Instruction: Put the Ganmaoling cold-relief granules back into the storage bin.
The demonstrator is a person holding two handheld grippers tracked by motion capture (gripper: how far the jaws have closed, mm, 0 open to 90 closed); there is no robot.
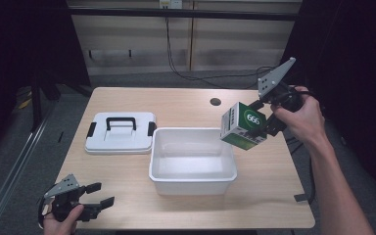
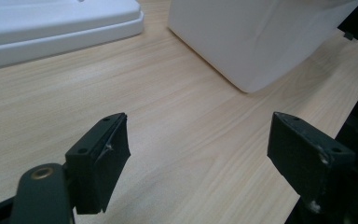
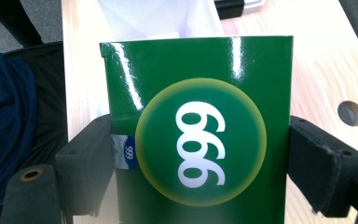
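Observation:
My right gripper (image 1: 258, 123) is shut on a green box marked 666 (image 1: 243, 126), held in the air over the right rim of the white open bin (image 1: 192, 175). In the right gripper view the green box (image 3: 200, 140) sits clamped between both black jaws, with the bin (image 3: 158, 18) behind it. My left gripper (image 1: 98, 196) rests low at the table's front left corner, open, nothing between its jaws. The left gripper view has the left gripper (image 2: 198, 156) spread wide over bare wood, with the bin (image 2: 256, 37) ahead.
A white lid with a black handle (image 1: 121, 132) lies flat left of the bin, its edge also in the left gripper view as the lid (image 2: 51, 28). A round cable hole (image 1: 215, 102) is in the tabletop at the back. A black cable (image 1: 186, 73) runs across the floor behind.

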